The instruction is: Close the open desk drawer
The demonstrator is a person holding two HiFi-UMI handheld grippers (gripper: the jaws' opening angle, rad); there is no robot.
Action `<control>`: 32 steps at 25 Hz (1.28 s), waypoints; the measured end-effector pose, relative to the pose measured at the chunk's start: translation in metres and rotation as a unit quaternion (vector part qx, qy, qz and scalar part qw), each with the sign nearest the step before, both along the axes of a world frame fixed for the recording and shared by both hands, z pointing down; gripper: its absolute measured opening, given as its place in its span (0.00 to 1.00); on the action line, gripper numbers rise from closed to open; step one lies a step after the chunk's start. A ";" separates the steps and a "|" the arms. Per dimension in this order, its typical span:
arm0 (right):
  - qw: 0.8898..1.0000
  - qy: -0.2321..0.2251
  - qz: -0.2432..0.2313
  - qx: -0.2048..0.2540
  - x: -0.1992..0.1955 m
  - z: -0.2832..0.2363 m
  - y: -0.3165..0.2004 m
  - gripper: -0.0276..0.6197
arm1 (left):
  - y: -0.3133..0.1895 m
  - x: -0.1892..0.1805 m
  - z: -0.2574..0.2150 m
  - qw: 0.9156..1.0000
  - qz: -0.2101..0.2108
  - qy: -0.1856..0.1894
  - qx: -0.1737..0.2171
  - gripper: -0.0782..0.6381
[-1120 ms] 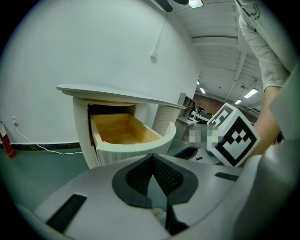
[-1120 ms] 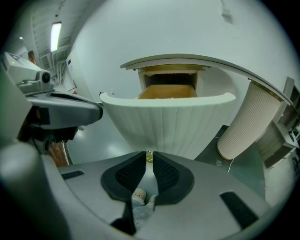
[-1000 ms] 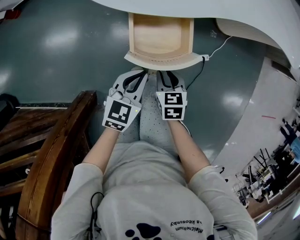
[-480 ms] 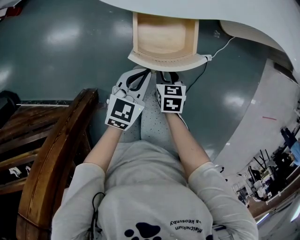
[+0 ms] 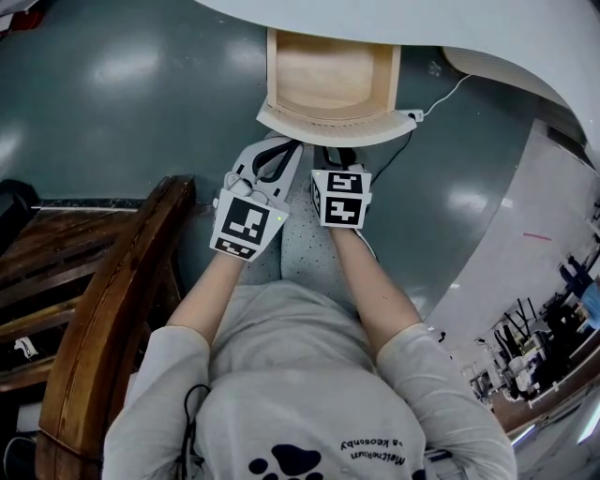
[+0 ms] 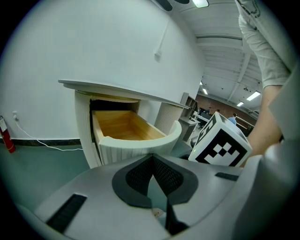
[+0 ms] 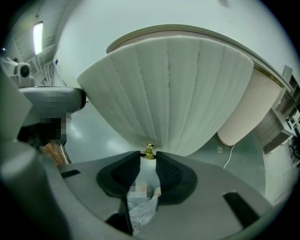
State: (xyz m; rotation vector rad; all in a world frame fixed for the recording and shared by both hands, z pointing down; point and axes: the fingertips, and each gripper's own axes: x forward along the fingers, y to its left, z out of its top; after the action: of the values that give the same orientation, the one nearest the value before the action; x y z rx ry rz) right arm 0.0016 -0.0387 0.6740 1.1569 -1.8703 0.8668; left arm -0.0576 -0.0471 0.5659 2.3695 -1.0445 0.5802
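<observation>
We see the open desk drawer (image 5: 328, 125) jutting from under the white desk (image 5: 487, 28), at 12 o'clock of both grippers and as far out as a second ago. Our right gripper (image 7: 148, 158) has edged toward 12 o'clock since then. Its jaws are closing with the drawer's brass knob (image 7: 148, 150) between the tips, not yet clamped. Our left gripper (image 6: 152, 158), at its 9 o'clock, is clenched on nothing and unmoved.

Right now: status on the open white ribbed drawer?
Left gripper shut, empty. Right gripper closing, small brass knob between its tips. White ribbed drawer open, nothing blocking it.
</observation>
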 end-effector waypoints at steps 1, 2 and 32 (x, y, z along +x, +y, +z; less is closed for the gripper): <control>1.000 0.001 -0.001 0.001 0.000 0.000 -0.002 0.22 | -0.002 0.000 0.000 1.000 -0.001 0.000 0.000 0.12; 1.000 0.002 -0.001 0.001 0.000 -0.001 -0.003 0.22 | -0.003 0.000 0.000 1.000 -0.001 -0.001 0.001 0.12; 0.999 -0.020 -0.031 0.030 -0.012 -0.010 -0.093 0.21 | -0.095 -0.010 -0.004 0.997 -0.079 -0.007 0.004 0.12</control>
State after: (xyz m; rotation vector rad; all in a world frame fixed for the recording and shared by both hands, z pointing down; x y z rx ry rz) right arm -0.0107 -0.1320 0.6639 1.1200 -1.9661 0.8087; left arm -0.0677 -0.1418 0.5614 2.2660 -1.2297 0.5361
